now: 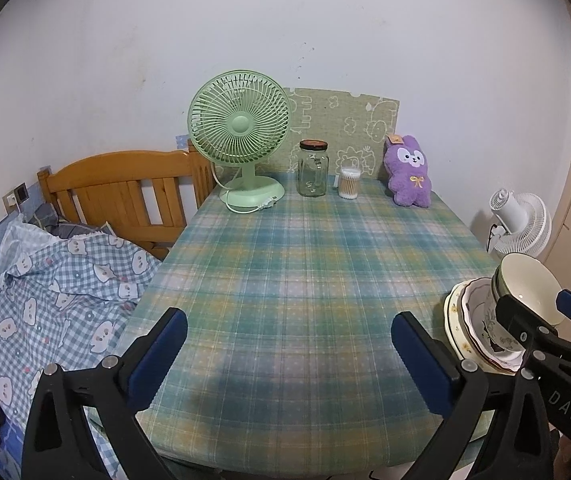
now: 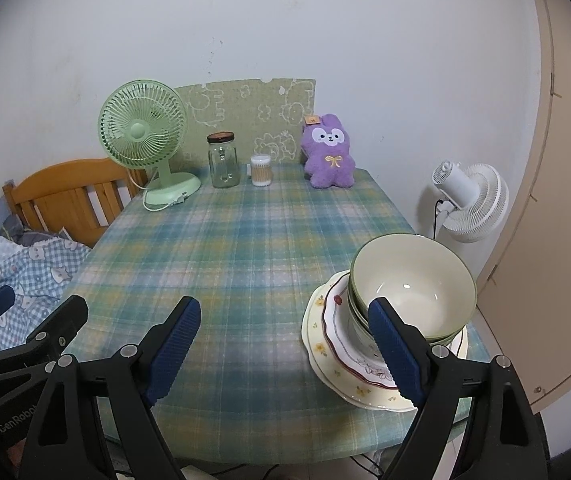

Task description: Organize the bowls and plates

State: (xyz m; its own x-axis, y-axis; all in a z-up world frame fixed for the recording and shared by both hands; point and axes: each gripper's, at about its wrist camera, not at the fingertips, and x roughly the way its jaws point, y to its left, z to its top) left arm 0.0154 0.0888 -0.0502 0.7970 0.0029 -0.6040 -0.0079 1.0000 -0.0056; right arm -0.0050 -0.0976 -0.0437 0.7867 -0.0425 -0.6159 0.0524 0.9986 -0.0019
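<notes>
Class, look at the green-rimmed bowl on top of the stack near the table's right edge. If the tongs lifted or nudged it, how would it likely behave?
The top bowl looks like glazed ceramic, so probably stiff, fragile and slippery against the pads. It sits tilted in the bowl below, atop stacked plates, so a push might rock or slide it. The stack stands near the table edge, so a fall seems possible.

Both grippers are sitting low at the near edge, side by side and pointing toward the far wall. Left gripper has its jaws spread wide, nothing between the blue pads. Right gripper is the same deal, jaws wide apart and holding nothing. They're close together, the right one just to the right of the left.
</notes>
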